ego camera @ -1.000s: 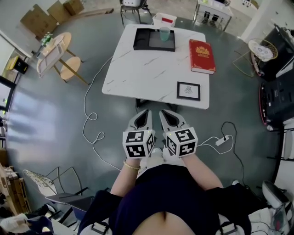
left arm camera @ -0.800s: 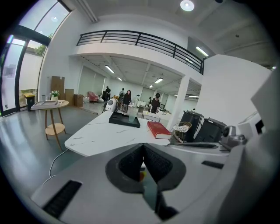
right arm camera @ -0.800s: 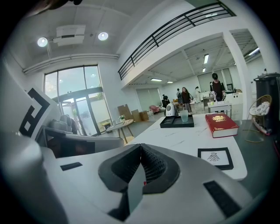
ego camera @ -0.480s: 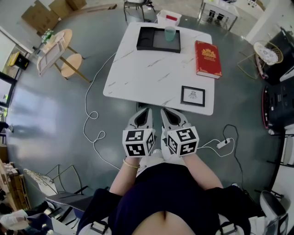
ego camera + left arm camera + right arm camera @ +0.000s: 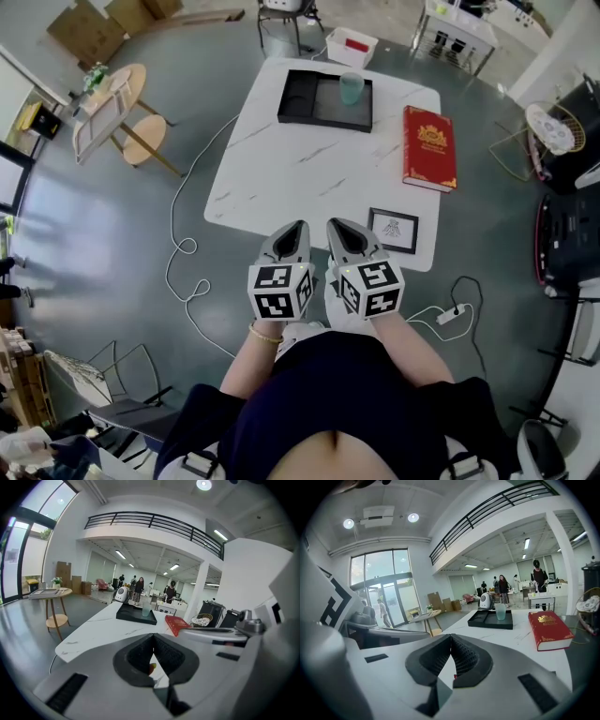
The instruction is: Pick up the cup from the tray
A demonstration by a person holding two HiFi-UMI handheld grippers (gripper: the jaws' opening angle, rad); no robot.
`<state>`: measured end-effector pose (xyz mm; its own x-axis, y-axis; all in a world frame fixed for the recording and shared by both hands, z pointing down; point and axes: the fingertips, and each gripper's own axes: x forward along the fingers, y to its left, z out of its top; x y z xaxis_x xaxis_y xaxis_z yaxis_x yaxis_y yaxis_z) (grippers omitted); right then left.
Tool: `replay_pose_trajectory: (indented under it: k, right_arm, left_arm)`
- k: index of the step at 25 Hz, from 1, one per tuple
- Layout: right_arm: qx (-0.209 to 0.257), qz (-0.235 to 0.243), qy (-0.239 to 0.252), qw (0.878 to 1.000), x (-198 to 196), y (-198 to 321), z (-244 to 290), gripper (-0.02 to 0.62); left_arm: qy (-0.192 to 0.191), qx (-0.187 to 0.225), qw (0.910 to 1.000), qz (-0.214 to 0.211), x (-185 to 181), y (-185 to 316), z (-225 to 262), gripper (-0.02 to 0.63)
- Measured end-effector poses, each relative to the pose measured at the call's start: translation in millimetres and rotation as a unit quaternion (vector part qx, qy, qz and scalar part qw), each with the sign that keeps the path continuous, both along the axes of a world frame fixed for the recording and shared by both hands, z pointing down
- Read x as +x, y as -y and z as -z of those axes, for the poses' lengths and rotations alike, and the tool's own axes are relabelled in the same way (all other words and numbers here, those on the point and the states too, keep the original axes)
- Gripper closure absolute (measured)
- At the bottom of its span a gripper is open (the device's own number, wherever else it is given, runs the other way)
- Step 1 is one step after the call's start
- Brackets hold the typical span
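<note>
A pale green translucent cup (image 5: 352,88) stands upright at the right end of a black tray (image 5: 299,99) on the far side of the white marble table (image 5: 291,169). The cup (image 5: 500,611) and tray (image 5: 485,619) also show far ahead in the right gripper view, and the cup (image 5: 146,611) on the tray (image 5: 131,616) in the left gripper view. My left gripper (image 5: 292,232) and right gripper (image 5: 339,229) are side by side over the table's near edge, both shut and empty, well short of the tray.
A red book (image 5: 429,147) lies at the table's right side and a small framed picture (image 5: 393,230) near the front right corner, close to my right gripper. A round wooden side table (image 5: 131,103) stands to the left. Cables (image 5: 187,253) run over the floor. People stand far back.
The view has moved forward: the table has come closer and both grippers now reach over its near edge. Their jaws stay closed.
</note>
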<state>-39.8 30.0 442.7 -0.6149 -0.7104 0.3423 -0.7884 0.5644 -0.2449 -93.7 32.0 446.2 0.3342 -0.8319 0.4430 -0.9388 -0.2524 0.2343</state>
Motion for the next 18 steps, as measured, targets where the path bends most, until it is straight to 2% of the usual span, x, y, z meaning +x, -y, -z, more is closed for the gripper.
replay_pose_trajectory:
  k: [6,18]
  right_arm:
    - [-0.004,0.004,0.002,1.0,8,49,2,0.586]
    - [-0.022,0.011,-0.013,1.0,33,137,-4,0.586]
  left_arm:
    - [0.003,-0.001,1.0,-0.003,12,46,3,0.598]
    - [-0.007,-0.03,0.9995,0.004,34,133,-8,0.598]
